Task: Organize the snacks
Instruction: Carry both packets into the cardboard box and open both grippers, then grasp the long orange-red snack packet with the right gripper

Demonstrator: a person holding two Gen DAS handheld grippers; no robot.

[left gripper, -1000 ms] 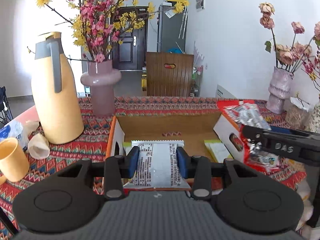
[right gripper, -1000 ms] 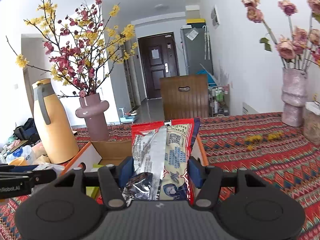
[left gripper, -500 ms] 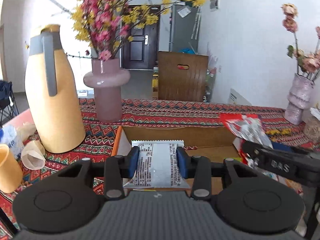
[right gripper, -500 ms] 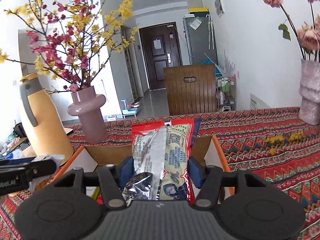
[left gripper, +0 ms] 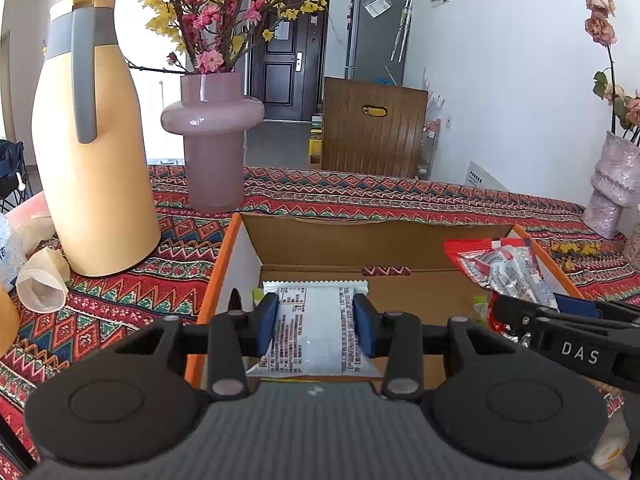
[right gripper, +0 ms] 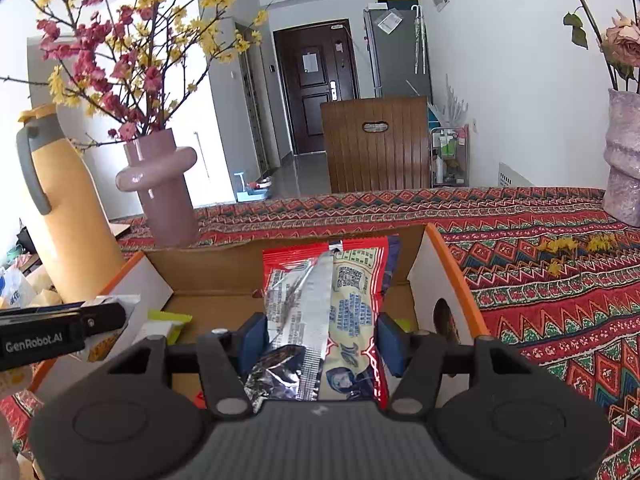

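Both grippers are hovering over the cardboard box (left gripper: 240,264), left gripper (left gripper: 316,326) pinching a white packet (left gripper: 314,332), right gripper (right gripper: 322,338) squeezing a red packet (right gripper: 340,300), so they're risking bumping each other or dropping packets crooked.

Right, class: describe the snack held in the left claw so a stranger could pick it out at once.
Find the open cardboard box with orange edges on the patterned cloth, right of the yellow jug. Over its near left side, the left claw grips a flat silver packet printed with small dark text. The other held packet, to its right, is red.
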